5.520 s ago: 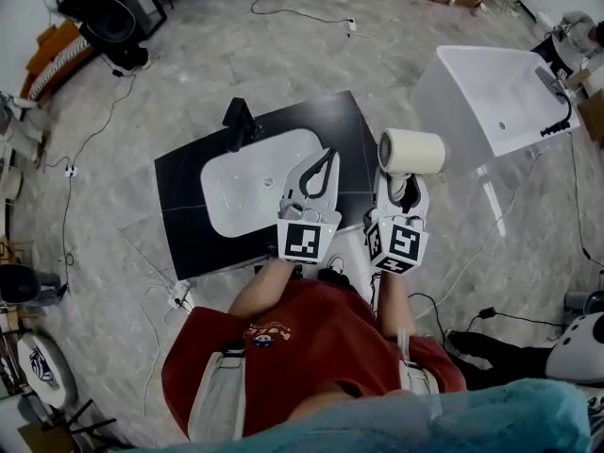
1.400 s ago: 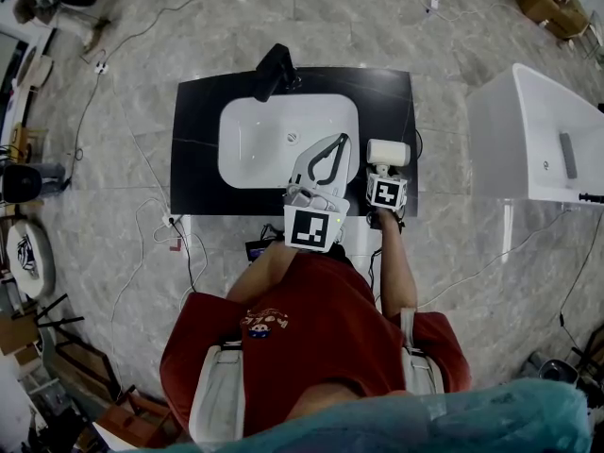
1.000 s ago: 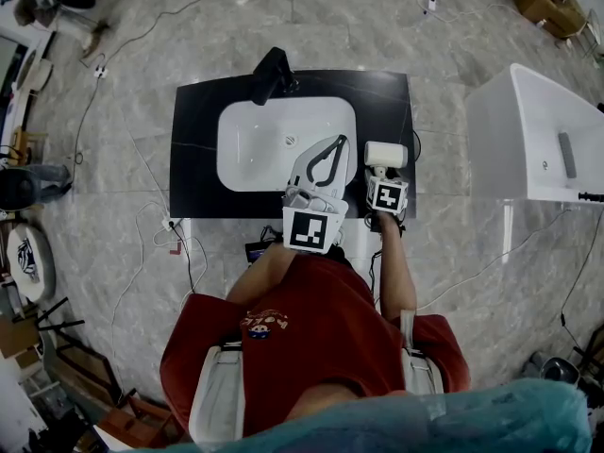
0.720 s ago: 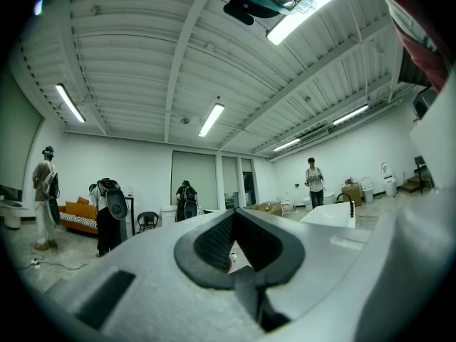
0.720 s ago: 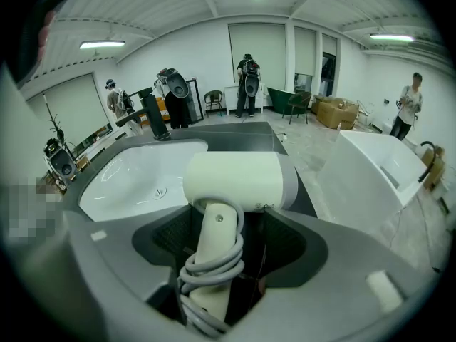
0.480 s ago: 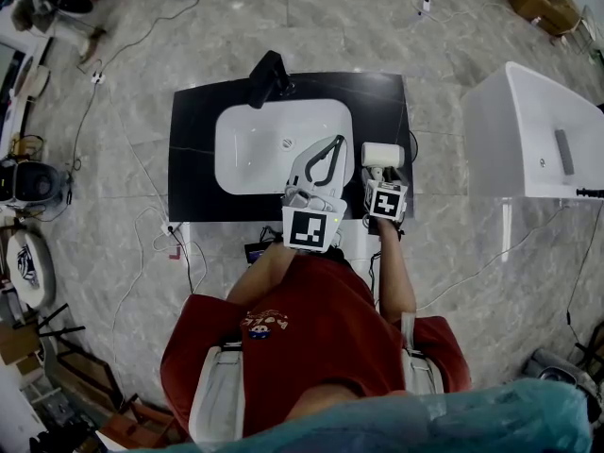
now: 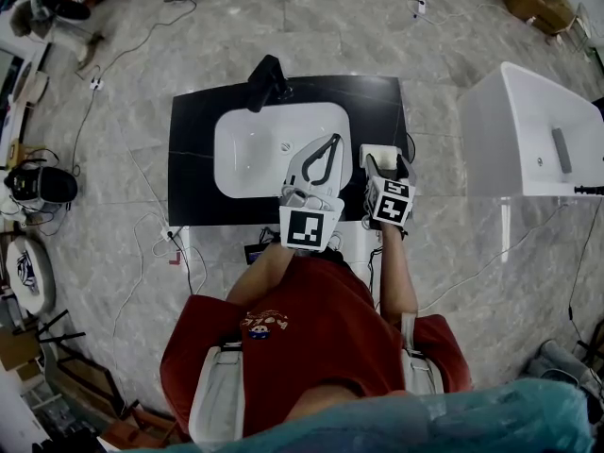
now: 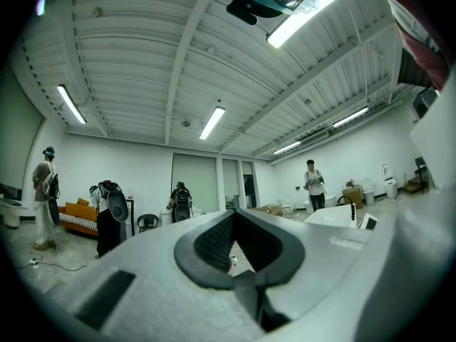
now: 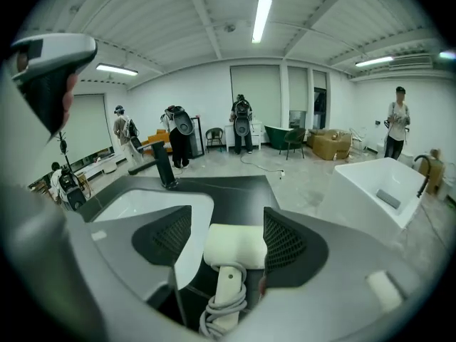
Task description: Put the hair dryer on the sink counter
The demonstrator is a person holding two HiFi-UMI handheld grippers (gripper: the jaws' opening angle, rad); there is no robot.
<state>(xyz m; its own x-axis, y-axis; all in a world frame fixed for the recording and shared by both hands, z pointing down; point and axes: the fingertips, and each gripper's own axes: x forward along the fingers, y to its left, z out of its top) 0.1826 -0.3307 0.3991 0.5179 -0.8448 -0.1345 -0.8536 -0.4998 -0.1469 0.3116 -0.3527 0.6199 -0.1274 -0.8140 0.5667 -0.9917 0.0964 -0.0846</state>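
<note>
Plainly, the cream-coloured hair dryer (image 9: 235,248) with its cord wound round the handle lies on the black rectangular sink counter (image 7: 193,159), on the strip just right of the white oval basin (image 7: 255,149) sunk into that counter. The right gripper (image 7: 388,163) hovers over it with its jaws spread apart, one pad on each side of the barrel; its left pad stands clear of the barrel, and whether the right pad touches it I cannot tell. The left gripper (image 7: 334,140) hangs over the basin's right half, its jaws closed tip to tip with nothing between them, and its own view looks up and out into the room rather than at the counter. A black angular faucet (image 7: 267,81) stands at the basin's far rim, well apart from both grippers. Right of the basin, past the counter's edge and a gap of grey marble floor (image 7: 113,206), stands a white rectangular tub (image 7: 528,130). The strip right of the basin is narrow, and the dryer takes up much of its width, with the counter's right edge close by. Left of the basin the counter lies bare. Thin cables (image 7: 142,210) trail over the floor left of the basin. Several people (image 9: 242,123) stand far beyond the basin, against the room's back wall.
</note>
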